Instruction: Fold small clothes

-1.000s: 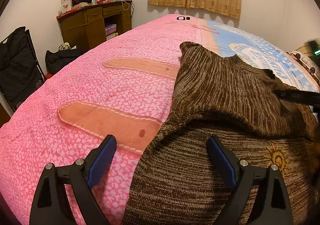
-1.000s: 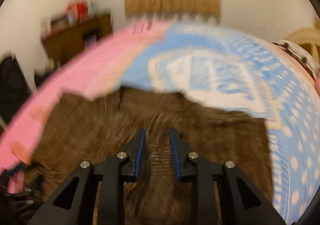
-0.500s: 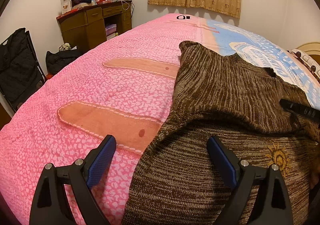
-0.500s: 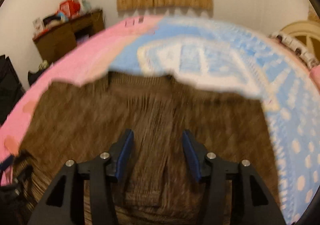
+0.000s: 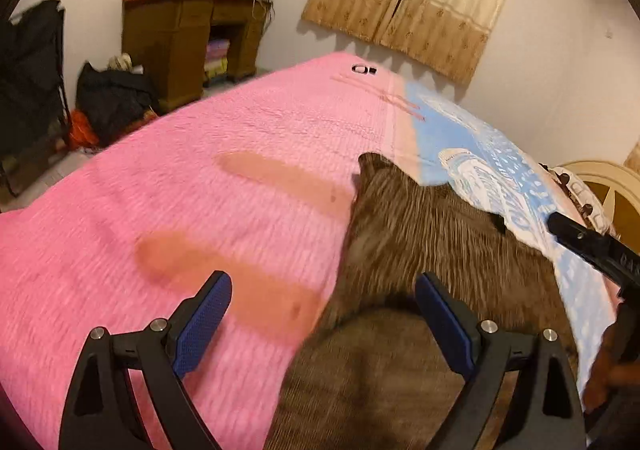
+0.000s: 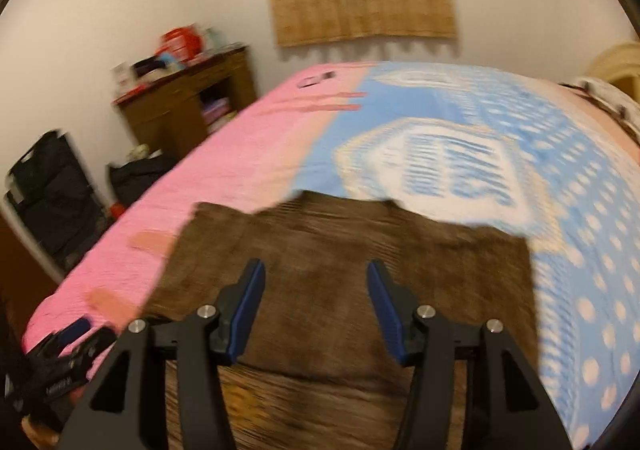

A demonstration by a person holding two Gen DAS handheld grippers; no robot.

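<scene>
A brown knit sweater (image 5: 420, 234) lies on the bed, its upper part folded down over the lower part (image 6: 360, 234). My left gripper (image 5: 323, 284) stands wide open above the sweater's left edge, one pad over the pink bedspread (image 5: 200, 190), nothing between the pads. My right gripper (image 6: 315, 268) hovers open above the folded layer without touching it. The right gripper's black finger (image 5: 592, 246) shows at the right edge of the left wrist view. The left gripper (image 6: 64, 346) shows low at the left of the right wrist view.
The bedspread turns blue with white dots (image 6: 580, 250) on the right. A wooden desk (image 5: 180, 46) with clutter stands by the far wall, with a black bag (image 5: 112, 98) and a dark folding chair (image 5: 28, 70) beside it. A cream headboard (image 5: 600, 186) is at the right.
My right gripper went from nearly shut on a sweater fold to open and rose off the cloth. My left gripper lifted and rolled, still open.
</scene>
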